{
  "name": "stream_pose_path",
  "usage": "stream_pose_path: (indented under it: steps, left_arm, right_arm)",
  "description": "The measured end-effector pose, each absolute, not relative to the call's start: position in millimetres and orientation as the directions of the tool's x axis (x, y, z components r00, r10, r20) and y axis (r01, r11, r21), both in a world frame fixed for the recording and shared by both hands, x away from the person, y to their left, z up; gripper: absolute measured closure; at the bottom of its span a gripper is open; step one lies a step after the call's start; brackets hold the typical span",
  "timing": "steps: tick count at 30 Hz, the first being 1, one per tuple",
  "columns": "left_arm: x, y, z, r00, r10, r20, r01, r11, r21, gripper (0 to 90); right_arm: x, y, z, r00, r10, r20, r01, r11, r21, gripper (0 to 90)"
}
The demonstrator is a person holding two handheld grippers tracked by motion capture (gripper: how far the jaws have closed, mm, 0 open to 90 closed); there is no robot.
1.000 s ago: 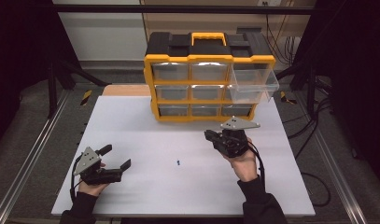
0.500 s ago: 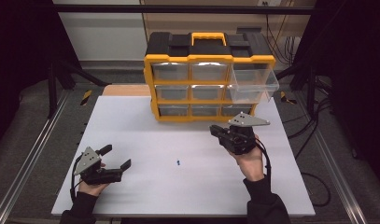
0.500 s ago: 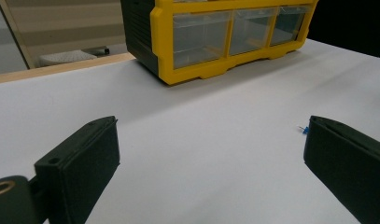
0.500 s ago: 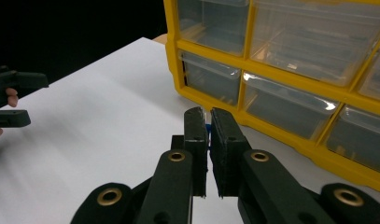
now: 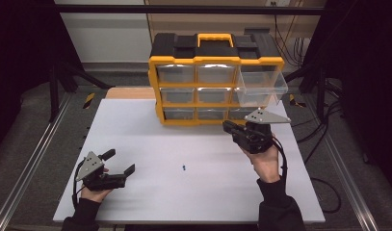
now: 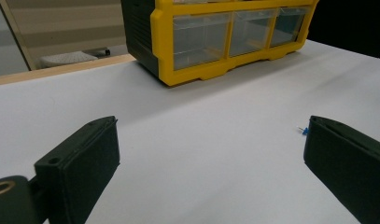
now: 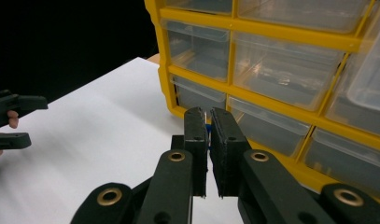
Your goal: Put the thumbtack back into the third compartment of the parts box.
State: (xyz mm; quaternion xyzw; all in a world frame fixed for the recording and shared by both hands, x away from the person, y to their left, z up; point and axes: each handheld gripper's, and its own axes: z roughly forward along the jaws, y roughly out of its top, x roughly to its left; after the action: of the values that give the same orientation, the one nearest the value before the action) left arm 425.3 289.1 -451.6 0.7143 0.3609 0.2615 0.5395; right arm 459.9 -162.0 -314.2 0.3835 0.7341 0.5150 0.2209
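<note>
Pushpin (image 7: 207, 131), small and blue with a thin metal tip, is clamped between the flat black pads of the right gripper (image 7: 207, 122); only a sliver of blue plastic and a glint of the pin are seen in the narrow gap. In the high view the right gripper (image 5: 230, 127) is held above the worktop (image 5: 136, 125), just in front of the bottom row of the organizer (image 5: 216, 79), pointing left along its front.

A second blue pushpin (image 5: 184, 168) lies loose on the bare white worktop, roughly midway between the two hands; in the left gripper view it (image 6: 302, 131) is seen just beside the right-hand pad, not touching it.

Left gripper (image 5: 120, 162) is rested low at the near left of the worktop, jaws spread wide with nothing between them. Pads are matte black, blocky, with rounded corners (image 6: 87, 151).

Organizer body is moulded in yellow plastic with a black top and a yellow carry handle (image 5: 215, 39). Three rows of clear, glossy, rectangular drawers are set in it. The top right drawer (image 5: 261, 84) is pulled out well past the frame; the others are seated flush. Worktop surface is smooth, matte white. A grey triangular plate (image 5: 266, 116) is mounted on the right gripper.
</note>
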Motion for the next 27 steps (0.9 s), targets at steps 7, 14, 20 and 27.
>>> stream_pose_path:
  steps: [7,14,20,27]
  left_arm:
    - [425.6,289.5,-451.6,0.603,0.798,-0.015,0.232,-0.157,0.960,3.1]
    - [425.9,289.6,-451.9,0.602,0.798,-0.016,0.234,-0.158,0.959,3.1]
    - [425.9,289.6,-451.7,0.604,0.797,-0.017,0.233,-0.156,0.960,3.1]
    - [425.9,289.6,-451.8,0.603,0.797,-0.016,0.233,-0.157,0.960,3.1]
  right_arm:
    - [459.5,-171.4,-302.0,-0.595,0.802,0.060,0.321,0.168,0.932,85.7]
    - [458.3,-182.7,-288.2,-0.578,0.814,0.060,0.300,0.144,0.943,85.7]
    - [458.7,-186.7,-275.1,-0.564,0.824,0.045,0.291,0.148,0.945,85.7]
    - [459.1,-189.9,-259.2,-0.552,0.833,0.035,0.271,0.140,0.952,85.7]
